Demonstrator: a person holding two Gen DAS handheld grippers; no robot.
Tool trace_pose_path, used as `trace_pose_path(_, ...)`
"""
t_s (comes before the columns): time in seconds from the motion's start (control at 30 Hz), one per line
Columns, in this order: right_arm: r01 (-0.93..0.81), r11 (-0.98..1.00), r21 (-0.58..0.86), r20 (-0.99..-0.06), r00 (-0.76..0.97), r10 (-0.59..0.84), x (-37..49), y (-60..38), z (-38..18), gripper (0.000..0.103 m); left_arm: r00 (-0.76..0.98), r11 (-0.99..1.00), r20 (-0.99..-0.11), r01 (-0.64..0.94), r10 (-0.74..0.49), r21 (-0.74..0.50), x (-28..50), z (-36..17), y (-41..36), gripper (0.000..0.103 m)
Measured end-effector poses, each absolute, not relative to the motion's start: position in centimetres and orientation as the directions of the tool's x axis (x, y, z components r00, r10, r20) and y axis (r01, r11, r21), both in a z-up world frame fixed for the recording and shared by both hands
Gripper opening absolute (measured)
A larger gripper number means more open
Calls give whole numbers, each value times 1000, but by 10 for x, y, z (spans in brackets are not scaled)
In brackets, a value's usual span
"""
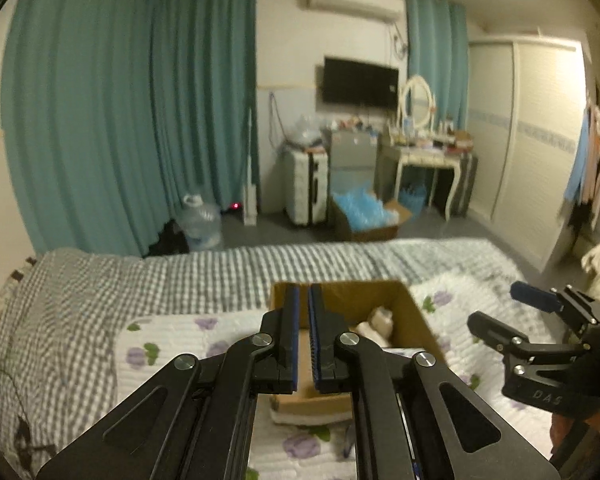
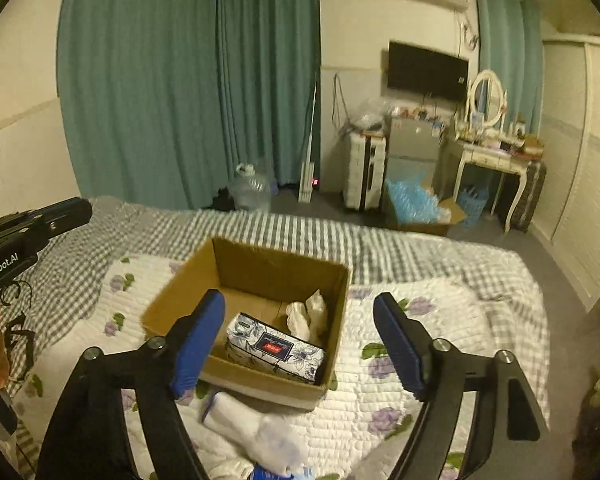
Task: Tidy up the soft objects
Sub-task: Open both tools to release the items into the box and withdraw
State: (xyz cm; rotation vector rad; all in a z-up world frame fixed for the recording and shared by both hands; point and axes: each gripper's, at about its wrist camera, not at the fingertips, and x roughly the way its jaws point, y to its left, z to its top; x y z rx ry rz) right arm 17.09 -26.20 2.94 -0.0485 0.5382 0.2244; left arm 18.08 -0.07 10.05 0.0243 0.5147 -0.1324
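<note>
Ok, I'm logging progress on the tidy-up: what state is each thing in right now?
Cardboard box: open-topped, upright on the bed.
Tissue pack: lying inside the box.
White cloth: crumpled inside the box.
White socks: on the quilt, outside the box.
Left tool: slightly open, empty.
Right tool: open, empty.

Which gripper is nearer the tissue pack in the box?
Right. The right gripper hangs open just above the tissue pack in the box; the left gripper sits off to the box's left side.
</note>
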Motion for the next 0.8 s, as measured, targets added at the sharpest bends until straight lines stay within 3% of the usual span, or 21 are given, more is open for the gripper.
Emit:
trace_pose_path(0.03, -221, 975, 4, -497, 846, 194, 155, -263, 38, 80, 869, 991, -480, 129, -123, -20, 172, 106, 3, 50)
trace_pose_path(0.1, -217, 976, -2, -479, 857, 190, 133, -264, 47, 83, 884, 992, -450, 121, -128, -45, 149, 117, 12, 76)
trace_pose_path(0.23, -206, 978, -20, -448, 877, 175, 80, -265, 55, 87, 928, 992, -350, 115, -126, -51, 100, 128, 21, 77)
trace_pose_path(0.5, -200, 979, -42, -475, 866, 157, 15, -263, 18, 102, 923, 991, -361, 126, -136, -52, 43, 108, 26, 95)
trace_pose_path(0.6, -197, 979, -50, -501, 853, 146, 11, -260, -3, 103, 924, 995, -369, 95, -95, -20, 33, 89, 26, 100)
trace_pose_path(0.8, -199, 980, -25, -564, 812, 150, 28, -261, -45, 103, 901, 999, -431, 52, -50, -7, 34, 44, 26, 100)
